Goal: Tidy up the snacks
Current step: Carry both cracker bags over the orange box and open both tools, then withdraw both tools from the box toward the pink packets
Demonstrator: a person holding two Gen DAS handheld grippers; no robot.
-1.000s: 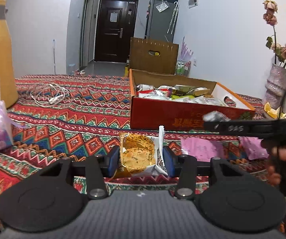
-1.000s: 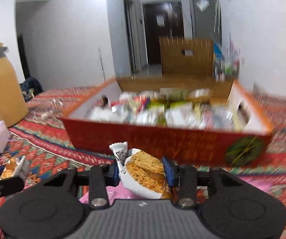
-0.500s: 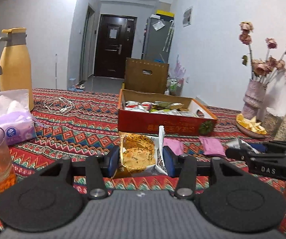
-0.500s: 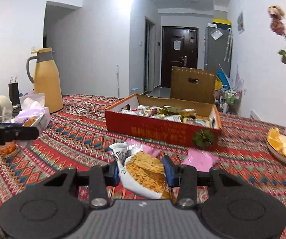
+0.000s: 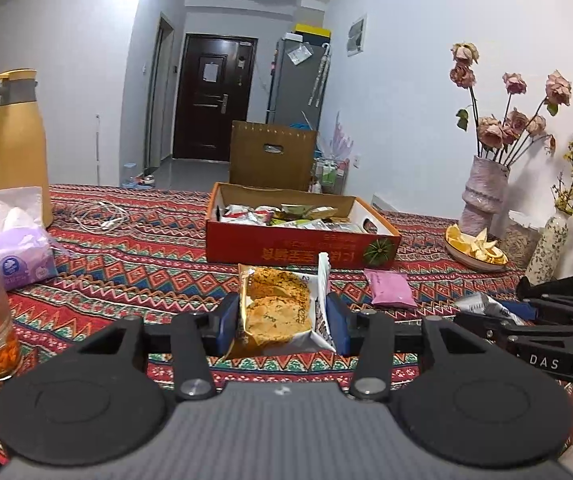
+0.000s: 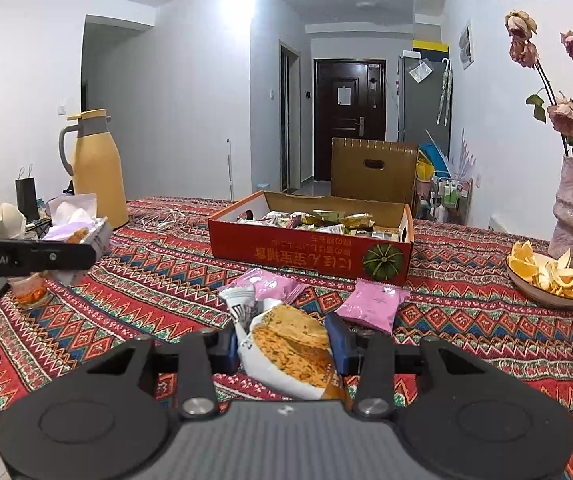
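The left gripper [image 5: 283,322] is clamped on an upright cracker packet [image 5: 276,312], held above the patterned tablecloth [image 5: 126,256] in front of the red snack box [image 5: 298,246]. The right gripper [image 6: 286,346] pinches a second, tilted cracker packet [image 6: 292,346], with two pink sachets [image 6: 372,304] lying on the cloth between it and the red box, and a bowl of orange peels [image 6: 546,274] further right.

A red cardboard box [image 6: 310,254] heaped with wrapped snacks sits far centre on the patterned cloth. Two pink packets [image 6: 372,299] lie flat just near it. Two cracker packets [image 5: 282,312] [image 6: 290,346] are held upright nearest.
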